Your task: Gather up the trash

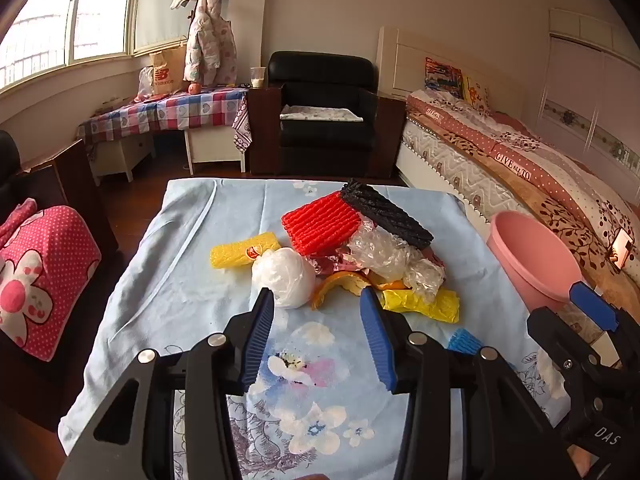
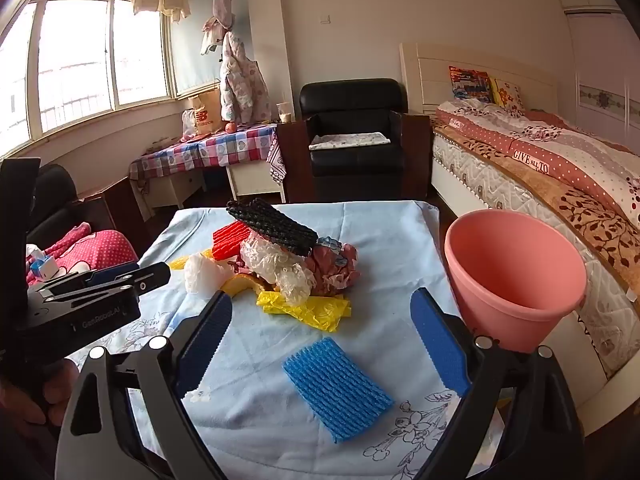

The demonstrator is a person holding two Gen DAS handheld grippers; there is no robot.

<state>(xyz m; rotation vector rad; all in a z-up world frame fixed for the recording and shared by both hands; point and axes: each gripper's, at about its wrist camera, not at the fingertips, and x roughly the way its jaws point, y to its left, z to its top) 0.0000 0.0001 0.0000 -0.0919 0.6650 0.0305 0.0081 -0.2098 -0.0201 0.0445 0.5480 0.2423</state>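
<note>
Flanking the trash pile (image 2: 280, 264), pink bucket (image 2: 516, 276) and blue foam net (image 2: 338, 390) lie near both empty, parted grippers (image 1: 318, 304) (image 2: 322, 310).

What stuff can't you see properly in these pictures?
- Bottom of the pink bucket: in the right wrist view its own rim and the right gripper hide it.
- Blue foam net: in the left wrist view the left gripper covers most of it.
- Trash under the black net: both views, the pile hides it.
- Small box at the left edge of the right wrist view: too small to read.
</note>
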